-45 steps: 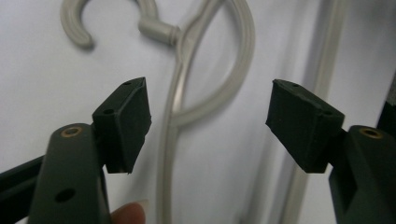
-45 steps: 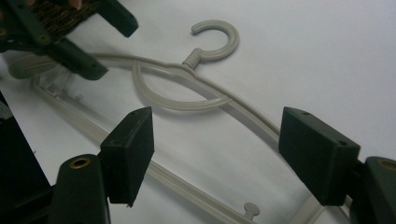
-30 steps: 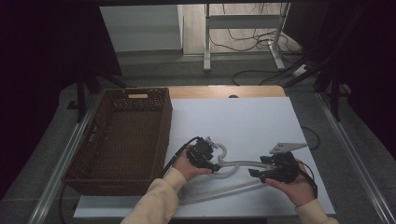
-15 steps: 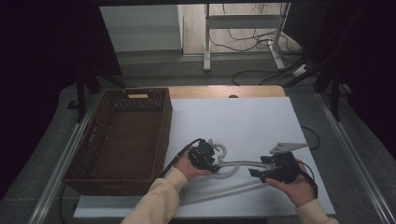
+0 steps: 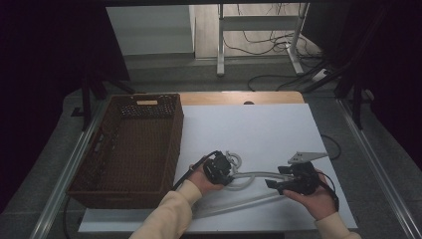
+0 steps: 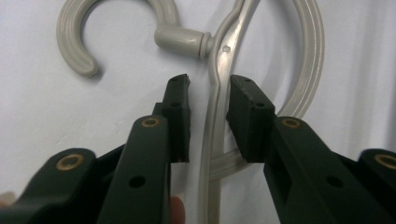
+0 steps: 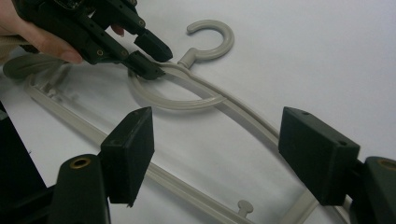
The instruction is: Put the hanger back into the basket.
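Straddling the hanger (image 6: 211,116) just below its hook, the left gripper (image 6: 209,100) has its jaws either side of the thin arm, which runs from six to twelve o'clock between them. They have just been closing, gaps remaining. The right gripper (image 7: 215,140) waits wide open, farther away.

Hanger (image 6: 212,116) moulded in smooth, matt beige plastic. Basket (image 5: 130,149) woven from rough brown wicker. Table (image 5: 259,129) covered by a matt white sheet, smooth.
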Available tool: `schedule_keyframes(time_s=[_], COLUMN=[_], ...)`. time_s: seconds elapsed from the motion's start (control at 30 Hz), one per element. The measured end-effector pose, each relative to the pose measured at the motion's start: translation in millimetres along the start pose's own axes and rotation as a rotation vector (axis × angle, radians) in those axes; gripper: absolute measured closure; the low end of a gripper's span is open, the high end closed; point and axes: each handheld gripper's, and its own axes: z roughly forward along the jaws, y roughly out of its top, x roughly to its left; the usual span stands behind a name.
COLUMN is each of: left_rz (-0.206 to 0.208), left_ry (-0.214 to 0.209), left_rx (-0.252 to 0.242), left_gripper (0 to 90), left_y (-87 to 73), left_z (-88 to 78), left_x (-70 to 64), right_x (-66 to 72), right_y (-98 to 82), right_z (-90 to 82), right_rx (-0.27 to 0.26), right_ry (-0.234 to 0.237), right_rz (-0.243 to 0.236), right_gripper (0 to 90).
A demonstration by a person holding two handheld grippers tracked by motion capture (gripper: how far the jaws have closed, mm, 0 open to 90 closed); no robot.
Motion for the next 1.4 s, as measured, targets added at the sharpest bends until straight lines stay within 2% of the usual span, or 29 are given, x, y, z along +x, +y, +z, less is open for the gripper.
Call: schedule_keyframes(time_s=[0.17,0.33,0.37,0.57,0.67,0.93,1.23,1.4], left_rz=[0.013,0.02,0.007,0.007,-0.011,-0.056,-0.087,-0.103], left_ry=[-0.014,-0.023,-0.025,-0.026,-0.036,-0.05,-0.04,-0.035], left_rx=[0.0,0.0,0.001,0.001,-0.019,-0.086,-0.149,-0.188], left_gripper=[78.3,80.8,81.5,81.7,81.7,81.9,82.0,82.0], left_y=[0.3,0.4,0.5,0.5,0.7,-0.9,-0.4,1.9], left_z=[0.2,0.1,0.0,-1.2,-4.2,-25.4,-43.9,-58.3], left_x=[-1.3,-1.1,-0.6,-0.4,-1.1,7.2,7.8,7.8], right_x=[-0.7,-0.7,-0.6,-2.5,-4.1,-10.4,-19.3,-22.5], right_y=[0.0,0.0,-0.1,-0.2,-0.4,-1.3,-6.1,-12.4], right_z=[-0.1,-0.5,-0.5,-2.8,-5.2,-19.0,-38.6,-54.1], right_rx=[0.0,-0.001,-0.003,-0.014,-0.029,-0.104,-0.233,-0.299], right_ry=[-0.001,-0.001,-0.002,-0.011,-0.013,0.004,0.045,0.043], right_rz=[0.0,0.0,0.002,0.011,0.018,0.051,0.099,0.117], right_gripper=[27.1,27.2,27.2,27.7,28.0,28.6,29.1,29.1])
